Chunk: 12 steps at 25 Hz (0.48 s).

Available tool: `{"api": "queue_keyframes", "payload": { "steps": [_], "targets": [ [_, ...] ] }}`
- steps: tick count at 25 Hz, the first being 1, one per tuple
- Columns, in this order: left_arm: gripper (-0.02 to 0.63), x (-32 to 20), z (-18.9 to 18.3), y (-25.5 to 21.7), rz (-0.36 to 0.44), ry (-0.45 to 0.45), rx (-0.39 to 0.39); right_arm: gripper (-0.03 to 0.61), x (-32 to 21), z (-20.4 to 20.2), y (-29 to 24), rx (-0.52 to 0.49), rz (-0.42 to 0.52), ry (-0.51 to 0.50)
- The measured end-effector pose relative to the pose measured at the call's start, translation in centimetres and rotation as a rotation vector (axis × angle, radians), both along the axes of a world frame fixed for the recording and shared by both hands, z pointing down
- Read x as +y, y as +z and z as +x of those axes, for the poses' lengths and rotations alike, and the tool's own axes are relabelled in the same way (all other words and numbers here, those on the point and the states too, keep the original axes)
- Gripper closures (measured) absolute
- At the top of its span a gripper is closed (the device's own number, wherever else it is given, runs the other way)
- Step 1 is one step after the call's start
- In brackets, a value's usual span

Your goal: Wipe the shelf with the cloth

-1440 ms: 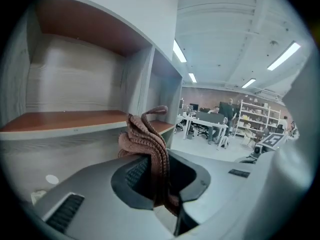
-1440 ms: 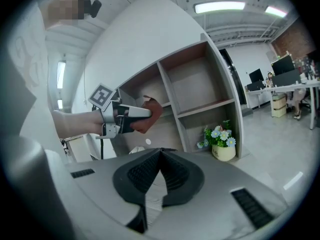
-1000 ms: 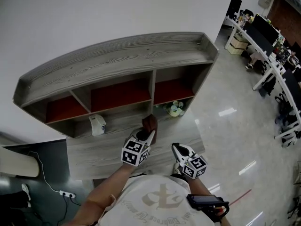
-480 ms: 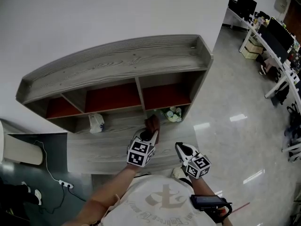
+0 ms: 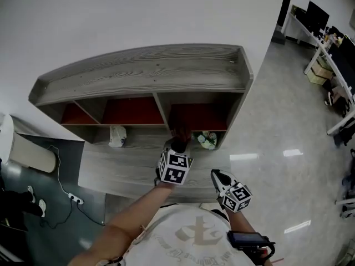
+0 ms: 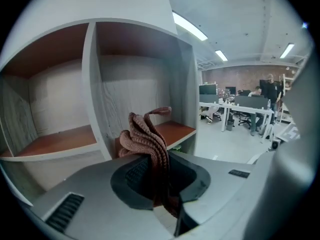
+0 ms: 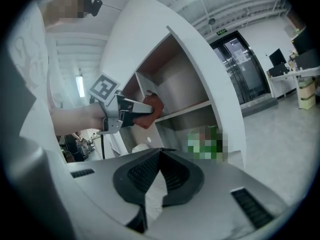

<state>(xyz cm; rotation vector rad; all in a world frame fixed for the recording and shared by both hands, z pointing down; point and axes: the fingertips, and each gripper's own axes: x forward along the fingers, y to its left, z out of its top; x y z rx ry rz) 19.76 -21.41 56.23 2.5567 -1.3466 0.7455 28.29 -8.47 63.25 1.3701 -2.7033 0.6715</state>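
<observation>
Presently the knitted cloth (image 6: 145, 139), likely soft and limp, is pinched by its bunched folds in the left gripper's (image 6: 159, 181) fingers before the shelf (image 5: 144, 73), the right gripper's (image 7: 159, 156) fingers pressed together.

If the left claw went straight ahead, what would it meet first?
Probably the cloth held in the left claw would touch the red-brown shelf board right of the divider; depth is unclear.
</observation>
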Motion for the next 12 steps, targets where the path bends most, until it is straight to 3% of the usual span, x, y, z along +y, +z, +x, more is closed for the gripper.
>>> {"api": "queue_keyframes", "payload": {
  "steps": [6, 12],
  "targets": [
    [0.544, -4.5, 0.7, -1.9, 0.082, -0.135, -0.119, 0.574, -0.4, 1.6, 0.4, -0.001, -0.005, -0.078],
    [0.545, -8.4, 0.1, -1.5, 0.029, -0.239, -0.189, 0.574, -0.7, 3.1, 0.7, -0.02, -0.009, -0.109]
  ]
}}
